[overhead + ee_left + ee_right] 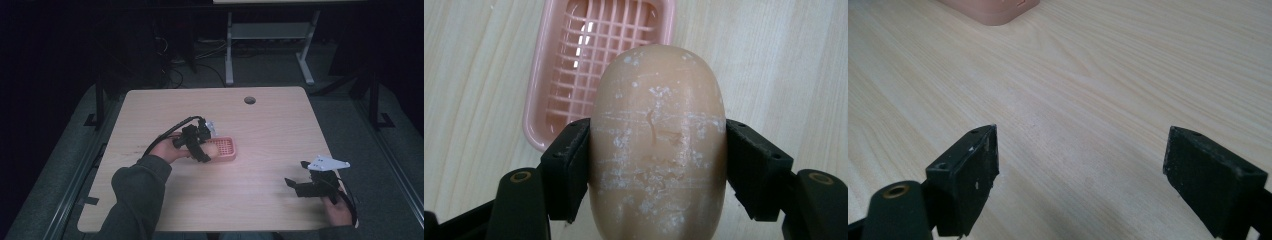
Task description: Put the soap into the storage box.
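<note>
The left hand-held gripper (657,165) squeezes a smooth peach oval soap bar (657,145), held just above the near end of the pink plastic grid soap dish (569,65). Far from that dish on the pale wooden counter (280,125), the right hand-held gripper (1080,177) gapes wide open.

dim lab or office workspace, light wood desk (280,125), second desk's white legs (229,47), floor cables (175,75) behind
</note>
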Motion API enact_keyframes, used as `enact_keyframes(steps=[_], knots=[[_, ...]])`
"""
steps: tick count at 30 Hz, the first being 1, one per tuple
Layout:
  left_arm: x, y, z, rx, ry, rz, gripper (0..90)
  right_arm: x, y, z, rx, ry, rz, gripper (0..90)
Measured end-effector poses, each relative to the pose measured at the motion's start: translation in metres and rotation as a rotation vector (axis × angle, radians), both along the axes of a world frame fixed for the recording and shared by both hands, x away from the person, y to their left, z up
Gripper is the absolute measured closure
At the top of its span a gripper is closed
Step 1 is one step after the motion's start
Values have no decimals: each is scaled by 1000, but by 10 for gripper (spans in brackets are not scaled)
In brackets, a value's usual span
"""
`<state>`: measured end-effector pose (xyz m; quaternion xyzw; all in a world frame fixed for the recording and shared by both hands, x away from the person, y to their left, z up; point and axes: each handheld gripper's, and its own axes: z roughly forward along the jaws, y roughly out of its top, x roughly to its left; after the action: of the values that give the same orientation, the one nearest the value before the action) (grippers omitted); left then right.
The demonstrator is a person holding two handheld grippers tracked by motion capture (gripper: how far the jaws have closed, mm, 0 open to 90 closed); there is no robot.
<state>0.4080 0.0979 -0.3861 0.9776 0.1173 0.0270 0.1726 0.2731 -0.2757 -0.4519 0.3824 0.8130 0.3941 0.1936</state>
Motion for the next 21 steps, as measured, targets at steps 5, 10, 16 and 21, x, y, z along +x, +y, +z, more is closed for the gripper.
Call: enact_keyframes(steps=[5, 10, 16, 21], knots=[[6, -3, -2, -6, 7, 5, 323, 0, -1, 0, 2, -2, -2, 141], [11, -8, -3, 1, 6, 4, 323, 1, -1, 0, 3, -2, -1, 141], [16, -14, 0, -5, 4, -3, 323, 1, -2, 0, 8, -2, -4, 141], [20, -19, -2, 5, 5, -3, 323, 1, -2, 0, 5, -4, 3, 141]])
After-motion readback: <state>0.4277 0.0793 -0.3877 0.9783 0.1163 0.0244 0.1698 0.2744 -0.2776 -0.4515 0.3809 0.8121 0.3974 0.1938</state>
